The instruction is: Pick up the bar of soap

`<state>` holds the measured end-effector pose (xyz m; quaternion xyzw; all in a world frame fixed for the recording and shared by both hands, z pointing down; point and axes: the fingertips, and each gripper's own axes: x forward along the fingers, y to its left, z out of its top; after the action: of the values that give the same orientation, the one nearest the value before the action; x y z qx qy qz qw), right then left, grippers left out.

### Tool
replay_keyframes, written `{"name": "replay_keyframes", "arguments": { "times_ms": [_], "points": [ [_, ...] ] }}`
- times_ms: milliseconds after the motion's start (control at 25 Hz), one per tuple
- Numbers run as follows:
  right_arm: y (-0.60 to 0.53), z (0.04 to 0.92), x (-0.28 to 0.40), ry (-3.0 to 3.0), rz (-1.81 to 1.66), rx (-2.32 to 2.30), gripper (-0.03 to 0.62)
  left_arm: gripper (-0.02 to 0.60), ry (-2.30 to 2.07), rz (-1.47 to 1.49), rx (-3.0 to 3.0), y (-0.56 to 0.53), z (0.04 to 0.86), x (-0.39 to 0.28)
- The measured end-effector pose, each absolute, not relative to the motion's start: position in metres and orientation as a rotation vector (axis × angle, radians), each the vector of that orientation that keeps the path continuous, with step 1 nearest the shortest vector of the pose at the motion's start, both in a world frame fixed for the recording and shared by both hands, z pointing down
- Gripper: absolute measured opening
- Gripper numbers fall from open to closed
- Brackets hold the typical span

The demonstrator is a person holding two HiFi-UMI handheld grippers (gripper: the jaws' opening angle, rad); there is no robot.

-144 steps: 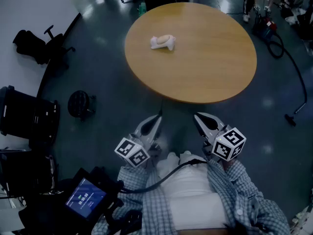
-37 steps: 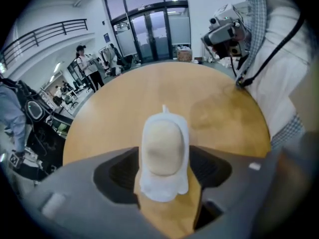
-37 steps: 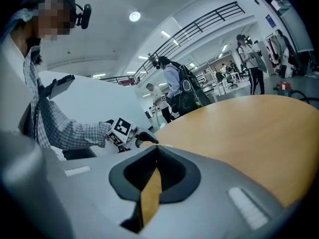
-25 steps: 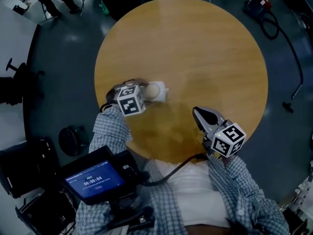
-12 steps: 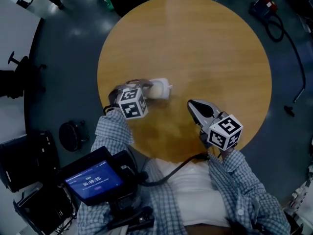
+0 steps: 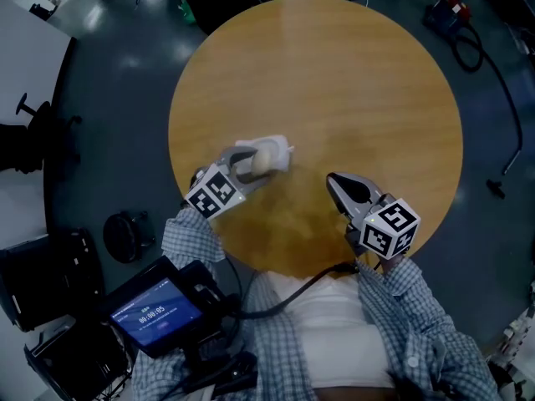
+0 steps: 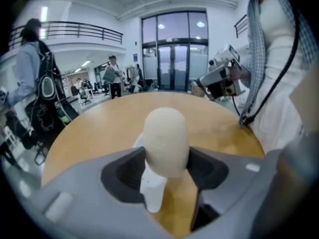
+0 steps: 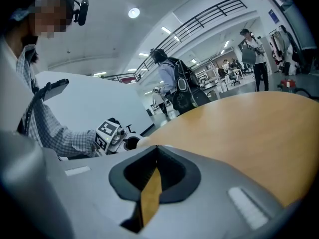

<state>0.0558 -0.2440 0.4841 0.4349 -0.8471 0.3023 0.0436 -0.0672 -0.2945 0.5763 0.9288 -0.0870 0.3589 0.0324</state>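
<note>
Left fingers: the fingers of the left gripper are pinching the bar of soap, their dark pads pressing on its two flanks.
Right fingers: the fingers of the right gripper are lying pressed together with nothing between them, hanging over the near side of the table, well apart from the soap.
Soap's place: it is sitting in the left fingers directly over a white dish on the left part of the table. I cannot tell whether it is touching the dish or is just clear of it.
Step in hand: the grasp appears made, so the lift is probably what is coming up.
Next move: it is calling for a straight rise with steady pressure, so the dish is not dragged along and the smooth bar is not squeezed out.
Soap's look: pale cream, rounded and oval, with a matte, unmarked surface, and it is standing on end between the pads.
</note>
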Motion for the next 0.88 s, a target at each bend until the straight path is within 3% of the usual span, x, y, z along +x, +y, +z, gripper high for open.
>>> {"name": "replay_keyframes", "arguments": {
  "times_ms": [440, 880],
  "points": [
    [-0.229, 0.458, 0.07, -2.641, 0.855, 1.397, 0.005, 0.252, -0.589, 0.555, 2.734, -0.231, 0.506, -0.061],
    [-0.204, 0.45, 0.06, -2.702, 0.847, 1.322, 0.005, 0.252, -0.647, 0.405, 2.741, -0.18, 0.495, -0.066]
  ]
}}
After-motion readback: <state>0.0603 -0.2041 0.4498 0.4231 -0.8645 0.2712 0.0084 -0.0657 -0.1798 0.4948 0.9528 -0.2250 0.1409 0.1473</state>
